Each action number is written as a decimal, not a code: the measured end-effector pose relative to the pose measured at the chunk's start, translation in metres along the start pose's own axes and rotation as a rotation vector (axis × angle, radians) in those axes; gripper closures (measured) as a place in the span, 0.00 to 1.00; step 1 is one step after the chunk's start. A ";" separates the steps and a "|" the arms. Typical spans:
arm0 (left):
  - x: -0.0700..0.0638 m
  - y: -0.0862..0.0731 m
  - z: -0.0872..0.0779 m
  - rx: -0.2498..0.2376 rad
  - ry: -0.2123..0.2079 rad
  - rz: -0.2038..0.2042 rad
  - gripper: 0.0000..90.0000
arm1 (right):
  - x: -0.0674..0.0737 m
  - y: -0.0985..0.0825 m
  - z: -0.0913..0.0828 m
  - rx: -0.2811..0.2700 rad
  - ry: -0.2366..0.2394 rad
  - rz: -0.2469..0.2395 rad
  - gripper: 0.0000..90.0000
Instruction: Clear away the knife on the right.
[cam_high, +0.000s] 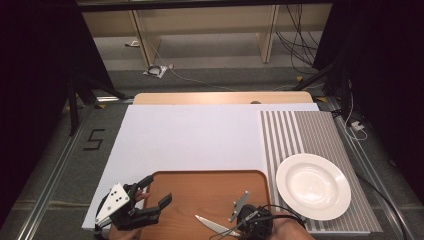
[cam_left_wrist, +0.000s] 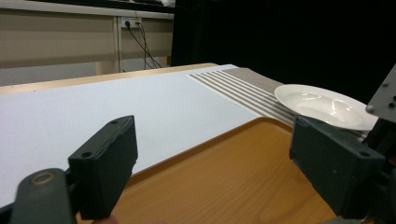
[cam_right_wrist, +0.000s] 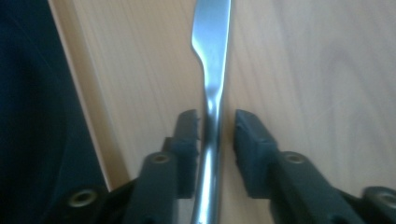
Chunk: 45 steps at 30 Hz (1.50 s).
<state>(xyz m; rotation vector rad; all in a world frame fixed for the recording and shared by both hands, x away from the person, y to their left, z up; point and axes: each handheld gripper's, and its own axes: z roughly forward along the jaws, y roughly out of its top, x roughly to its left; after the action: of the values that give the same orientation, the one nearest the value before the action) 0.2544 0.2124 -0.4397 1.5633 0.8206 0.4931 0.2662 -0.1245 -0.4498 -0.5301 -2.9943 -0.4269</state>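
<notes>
A silver table knife (cam_high: 210, 223) lies on the brown wooden tray (cam_high: 210, 187) near its front edge, blade pointing left. My right gripper (cam_high: 239, 231) hovers over its handle. In the right gripper view the knife (cam_right_wrist: 212, 46) runs up between the two black pads (cam_right_wrist: 252, 135); the left pad sits close against the handle and a narrow gap shows at the right pad, so the right gripper (cam_right_wrist: 217, 123) is open around it. My left gripper (cam_high: 156, 191) stands wide open over the tray's left edge, with nothing between its fingers (cam_left_wrist: 107, 163) above the tray (cam_left_wrist: 224, 186).
A white plate (cam_high: 313, 186) rests on a grey striped mat (cam_high: 300, 132) to the right of the tray; the plate (cam_left_wrist: 322, 105) also appears in the left gripper view. A white board (cam_high: 190, 135) covers the table behind the tray.
</notes>
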 end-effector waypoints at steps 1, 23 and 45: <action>0.000 0.000 0.000 0.001 0.000 0.001 0.17 | 0.002 0.001 -0.002 -0.011 -0.006 0.008 0.74; 0.001 0.000 -0.001 -0.003 0.002 0.000 0.17 | 0.024 -0.005 0.012 -0.103 -0.077 -0.139 1.00; 0.000 0.001 -0.001 -0.003 0.003 0.003 0.17 | 0.004 -0.025 0.003 -0.070 -0.179 -0.071 1.00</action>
<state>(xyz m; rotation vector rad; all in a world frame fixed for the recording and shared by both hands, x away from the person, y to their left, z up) 0.2536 0.2133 -0.4390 1.5610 0.8198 0.4987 0.2534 -0.1452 -0.4590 -0.4931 -3.1881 -0.5184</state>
